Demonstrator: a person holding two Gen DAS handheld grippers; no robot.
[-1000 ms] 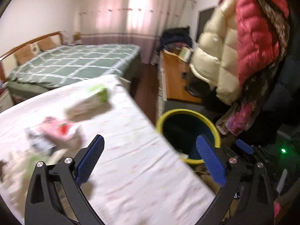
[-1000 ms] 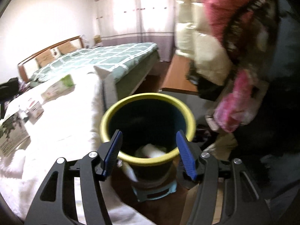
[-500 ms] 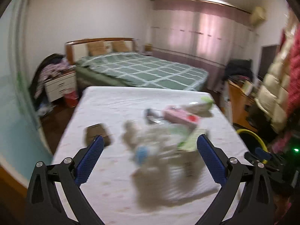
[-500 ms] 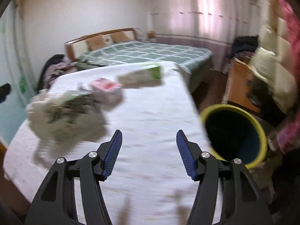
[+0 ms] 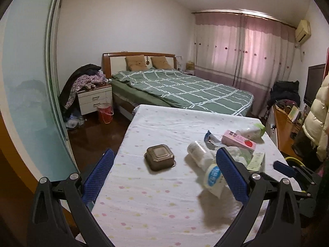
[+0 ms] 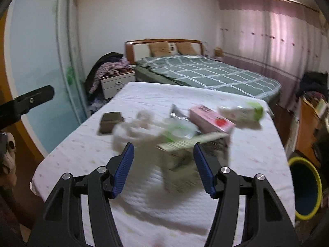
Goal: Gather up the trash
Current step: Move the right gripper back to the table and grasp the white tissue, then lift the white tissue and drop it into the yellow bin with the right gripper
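The left gripper (image 5: 164, 169) fills the bottom of its frame with its blue-padded jaws spread wide and nothing between them, hovering over a table (image 5: 156, 210) draped in a white cloth with pale dots. Just above the gap, at frame centre, sits a brown square container (image 5: 160, 157) on the cloth. To its right a white bottle with a blue label (image 5: 205, 167) lies on its side, its lower end partly behind the right pad. Further right, toward the middle right of the frame, trash is clustered: a pink carton (image 5: 238, 141), a white-and-green pack (image 5: 252, 132), a small blue wrapper (image 5: 210, 138) and a flat green-and-white box (image 5: 256, 161).

The right gripper (image 6: 163, 169) is likewise spread and empty at the bottom of its frame. Directly beyond its pads the trash pile is blurred: crumpled white paper (image 6: 135, 130), the pink carton (image 6: 210, 121), the white-and-green pack (image 6: 241, 112). At the lower right edge stands a yellow-rimmed blue bin (image 6: 306, 187) on the floor beside the table. A green checked bed (image 6: 203, 70) fills the upper middle.
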